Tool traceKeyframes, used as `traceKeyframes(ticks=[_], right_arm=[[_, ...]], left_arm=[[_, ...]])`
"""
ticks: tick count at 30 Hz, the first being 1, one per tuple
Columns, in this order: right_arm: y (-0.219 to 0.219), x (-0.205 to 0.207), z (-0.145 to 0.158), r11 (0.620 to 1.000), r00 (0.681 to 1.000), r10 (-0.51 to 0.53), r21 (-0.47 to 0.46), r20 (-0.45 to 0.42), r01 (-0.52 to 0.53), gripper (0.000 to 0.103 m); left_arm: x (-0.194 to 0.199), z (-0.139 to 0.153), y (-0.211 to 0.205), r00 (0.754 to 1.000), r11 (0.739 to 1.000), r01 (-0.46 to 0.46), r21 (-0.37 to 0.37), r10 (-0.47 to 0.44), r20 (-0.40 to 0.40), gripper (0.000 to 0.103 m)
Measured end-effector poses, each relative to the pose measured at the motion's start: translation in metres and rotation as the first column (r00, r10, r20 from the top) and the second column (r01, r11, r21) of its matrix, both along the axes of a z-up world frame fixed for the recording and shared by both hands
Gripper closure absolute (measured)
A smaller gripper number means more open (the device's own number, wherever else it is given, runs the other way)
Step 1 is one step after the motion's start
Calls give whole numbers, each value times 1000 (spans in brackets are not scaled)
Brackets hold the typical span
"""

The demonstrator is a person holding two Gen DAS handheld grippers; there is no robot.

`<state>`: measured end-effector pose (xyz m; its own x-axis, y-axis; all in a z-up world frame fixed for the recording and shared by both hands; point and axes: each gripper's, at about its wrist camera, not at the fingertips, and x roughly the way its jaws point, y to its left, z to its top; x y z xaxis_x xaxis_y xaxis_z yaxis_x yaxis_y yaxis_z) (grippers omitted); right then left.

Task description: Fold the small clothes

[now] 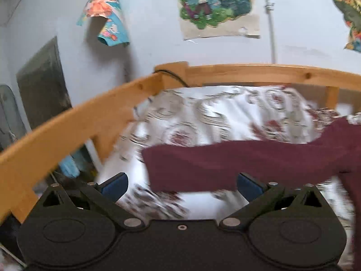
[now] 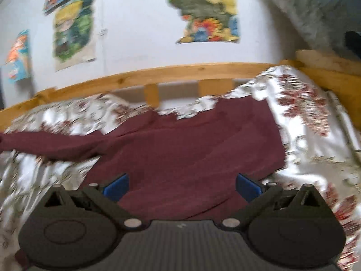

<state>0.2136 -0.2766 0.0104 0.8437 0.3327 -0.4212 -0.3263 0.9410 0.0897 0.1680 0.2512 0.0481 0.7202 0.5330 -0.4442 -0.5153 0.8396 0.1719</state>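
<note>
A dark maroon long-sleeved top lies spread on the flowered bedsheet. Its left sleeve stretches out to the left. My left gripper is open and empty, hovering just short of that sleeve's cuff end. My right gripper is open and empty, above the near part of the top's body. The near hem is hidden under the right gripper's body.
A wooden bed rail runs along the left and far sides, and it also shows in the right wrist view. A black cable hangs over its corner. Posters hang on the wall behind. Both views are blurred.
</note>
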Motion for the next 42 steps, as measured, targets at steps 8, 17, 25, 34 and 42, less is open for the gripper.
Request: traceKeyframes(ticks=[8,17,25,34,42], right_arm=[[0,-9,-17,1000,1000,15,13,-27,-14,0],[-9,-12,-17,1000,1000,3,30,-17,-2,0],[-24,-15,-8,996,1000,-19,83,-23,21,0],[-31,-21,4,997,1000,-21,77,-1,21,0],[-52,-9,5,992,994,-105,70,-30,107,0]], left_arm=[[13,10,55,999,985,40,-168,-44,-17,85],[27,56,36,987,982,8,-188,-37,-153,102],[34,134,-4,973,961,31,-276,-92,-211,102],[41,156,-150,919,914,362,-182,-383,-93,102],[60,117,-306,667,667,716,-207,-741,-81,102]])
